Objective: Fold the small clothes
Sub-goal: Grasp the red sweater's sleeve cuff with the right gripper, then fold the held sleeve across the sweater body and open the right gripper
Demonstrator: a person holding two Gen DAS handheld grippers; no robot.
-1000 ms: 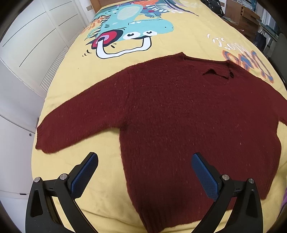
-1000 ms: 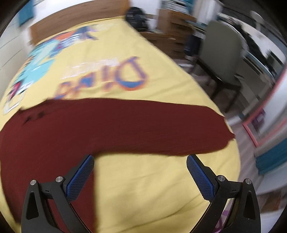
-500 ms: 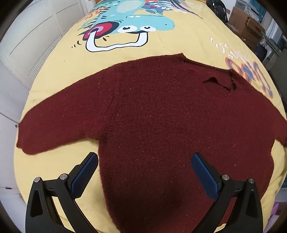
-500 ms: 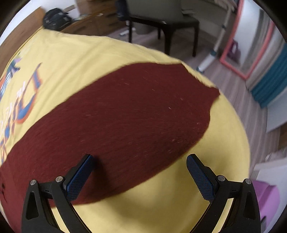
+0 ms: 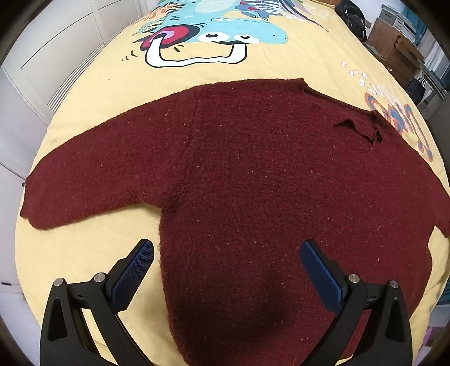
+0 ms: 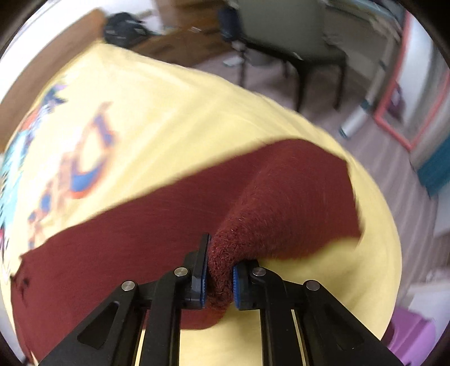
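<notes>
A dark red knit sweater (image 5: pixel 253 174) lies flat on a yellow cartoon-print bedspread (image 5: pixel 281 62), sleeves spread out to both sides. My left gripper (image 5: pixel 226 270) is open and hovers over the sweater's lower body, near the left armpit. In the right wrist view my right gripper (image 6: pixel 220 277) is shut on a pinched fold of the sweater's right sleeve (image 6: pixel 281 202) and lifts it off the bedspread (image 6: pixel 168 107). The rest of that sleeve lies flat toward the left.
White cabinet doors (image 5: pixel 56 56) stand along the bed's left side. A dark chair (image 6: pixel 287 42), a pink-framed mirror (image 6: pixel 399 112) and a purple box (image 6: pixel 413 337) are on the floor past the bed's right edge. A black bag (image 5: pixel 353 17) and wooden drawers (image 5: pixel 393 42) stand beyond.
My right gripper has moved onto the right sleeve, shut on it and raised a fold. My left gripper has moved in closer over the sweater body and stays open.
</notes>
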